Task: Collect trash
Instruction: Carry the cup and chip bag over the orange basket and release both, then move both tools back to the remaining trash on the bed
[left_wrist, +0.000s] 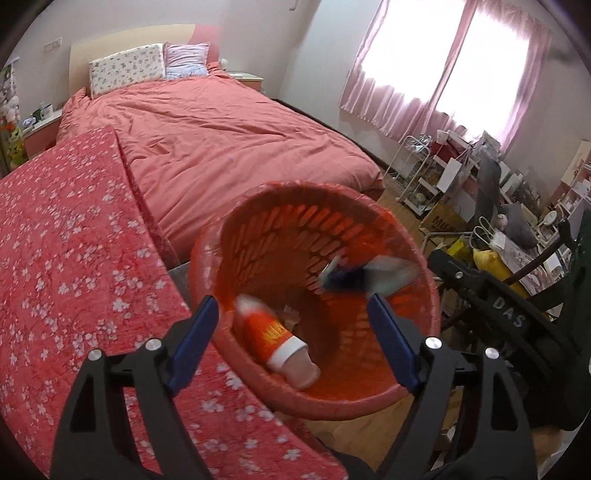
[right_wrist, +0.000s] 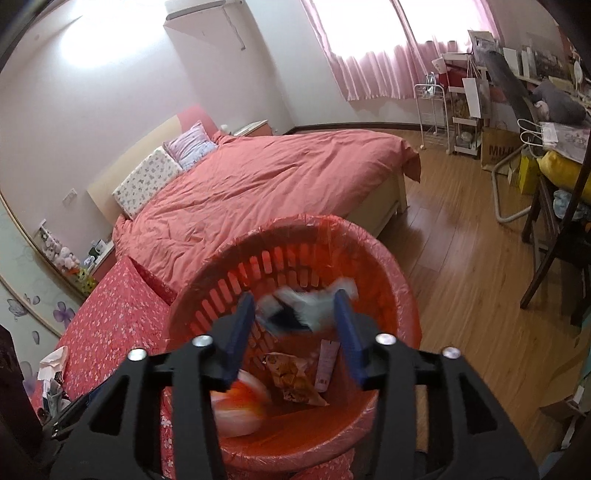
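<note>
With both the left claw (left_wrist: 291, 339) and right claw (right_wrist: 295, 332) spread apart over the red basket (left_wrist: 424, 258), we let the blurred orange bottle (left_wrist: 273, 339) and the wrapper (right_wrist: 306, 306) drop cleanly inside.

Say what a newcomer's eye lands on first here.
The round orange slatted plastic basket in front of both open grippers, beside the flower-patterned red quilt. Inside it, a blurred orange-and-white bottle and a blurred white-and-dark-blue wrapper. Behind, the wide bed with a plain salmon duvet.

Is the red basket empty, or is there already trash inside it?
Not empty. The red basket holds an orange bottle, a snack wrapper and a pink tube.
</note>
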